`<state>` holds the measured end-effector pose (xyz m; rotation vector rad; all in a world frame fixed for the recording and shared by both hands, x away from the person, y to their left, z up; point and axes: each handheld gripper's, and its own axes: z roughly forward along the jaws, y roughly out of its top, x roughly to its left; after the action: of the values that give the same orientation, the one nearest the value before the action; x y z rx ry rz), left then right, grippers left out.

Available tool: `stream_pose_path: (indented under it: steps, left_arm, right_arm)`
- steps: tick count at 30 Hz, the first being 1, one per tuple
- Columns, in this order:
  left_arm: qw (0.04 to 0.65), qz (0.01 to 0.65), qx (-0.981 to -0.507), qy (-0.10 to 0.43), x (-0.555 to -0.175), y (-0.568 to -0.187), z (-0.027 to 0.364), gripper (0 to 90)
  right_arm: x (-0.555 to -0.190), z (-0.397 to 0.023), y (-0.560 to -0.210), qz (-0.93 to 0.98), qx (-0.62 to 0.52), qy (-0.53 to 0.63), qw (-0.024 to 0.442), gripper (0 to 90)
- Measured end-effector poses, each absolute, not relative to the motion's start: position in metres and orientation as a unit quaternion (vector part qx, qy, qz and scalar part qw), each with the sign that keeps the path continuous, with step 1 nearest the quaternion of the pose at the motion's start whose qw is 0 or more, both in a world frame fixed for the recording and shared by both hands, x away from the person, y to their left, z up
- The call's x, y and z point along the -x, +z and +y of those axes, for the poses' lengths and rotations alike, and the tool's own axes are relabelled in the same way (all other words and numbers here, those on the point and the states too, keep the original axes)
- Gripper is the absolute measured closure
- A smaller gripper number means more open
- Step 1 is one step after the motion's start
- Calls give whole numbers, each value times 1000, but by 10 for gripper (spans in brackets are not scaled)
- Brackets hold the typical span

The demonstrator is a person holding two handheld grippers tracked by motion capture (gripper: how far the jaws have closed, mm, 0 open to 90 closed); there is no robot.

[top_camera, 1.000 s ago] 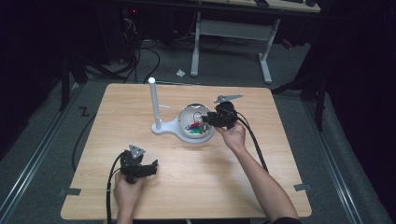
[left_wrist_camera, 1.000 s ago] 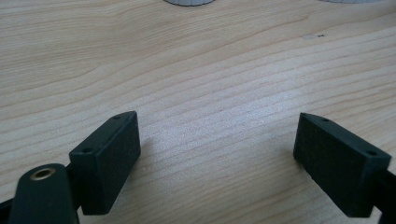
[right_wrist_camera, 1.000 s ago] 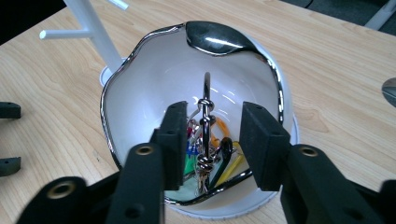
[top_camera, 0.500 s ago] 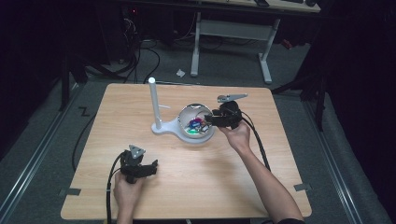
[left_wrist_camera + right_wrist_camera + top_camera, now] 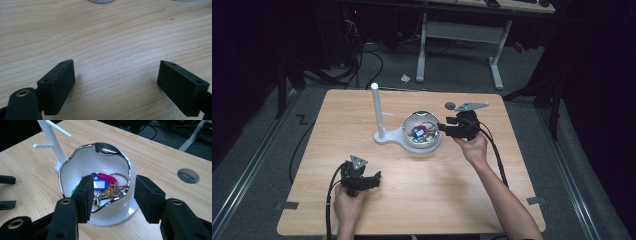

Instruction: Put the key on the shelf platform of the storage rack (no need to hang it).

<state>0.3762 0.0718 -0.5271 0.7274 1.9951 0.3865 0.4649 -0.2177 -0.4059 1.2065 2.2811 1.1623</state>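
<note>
My left gripper (image 5: pixel 373 180) sits near the bench's (image 5: pixel 512 200) front edge, fingers (image 5: pixel 56 86) wide apart over bare wood, nothing between them, open room all round. Mid-bench, the white stand (image 5: pixel 376 112) joins the bowl (image 5: pixel 72 172), which holds the keys (image 5: pixel 105 185) with coloured tags. My right gripper (image 5: pixel 111 198) hangs just beside the bowl's rim; its fingers (image 5: pixel 85 195) have just been opening, empty, with the keys just beyond them.
</note>
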Motion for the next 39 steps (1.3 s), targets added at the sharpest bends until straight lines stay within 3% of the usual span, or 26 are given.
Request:
stream_pose_path:
  steps: [24, 39]
  left_arm:
    - [475, 809, -306, 161, -376, -528, 73, 151]
    - [474, 809, -306, 162, -376, -528, 73, 151]
  right_arm:
    - [-420, -277, -389, 765, -450, 426, 178, 483]
    - [-394, -286, -379, 762, -451, 424, 189, 479]
